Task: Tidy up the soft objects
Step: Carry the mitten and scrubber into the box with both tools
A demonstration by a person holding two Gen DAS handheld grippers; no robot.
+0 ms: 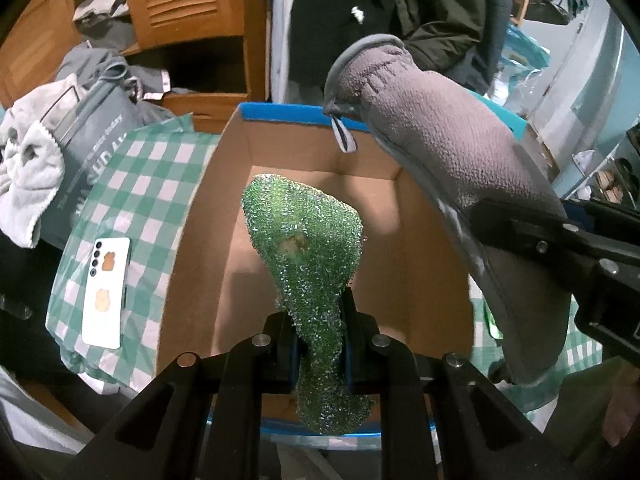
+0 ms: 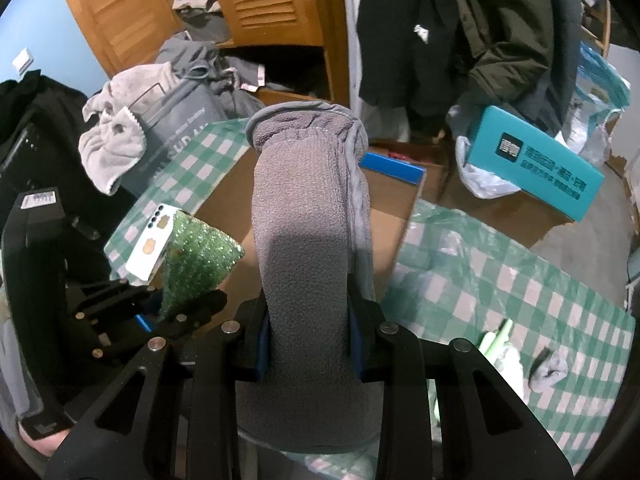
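Sponge [image 1: 308, 248], mitt [image 2: 308, 216] in tongs, seemingly above box [image 1: 224, 184]

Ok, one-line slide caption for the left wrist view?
Left gripper holds green scrubber over cardboard box; right gripper's grey mitt alongside.

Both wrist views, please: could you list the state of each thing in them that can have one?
Left gripper: shut on the green scrubber.
Green scrubber: held above the box.
Right gripper: shut on the grey mitt.
Grey mitt: held in the air, cuff forward.
Cardboard box: open, nothing seen inside.
Phone: face down on the checked cloth.
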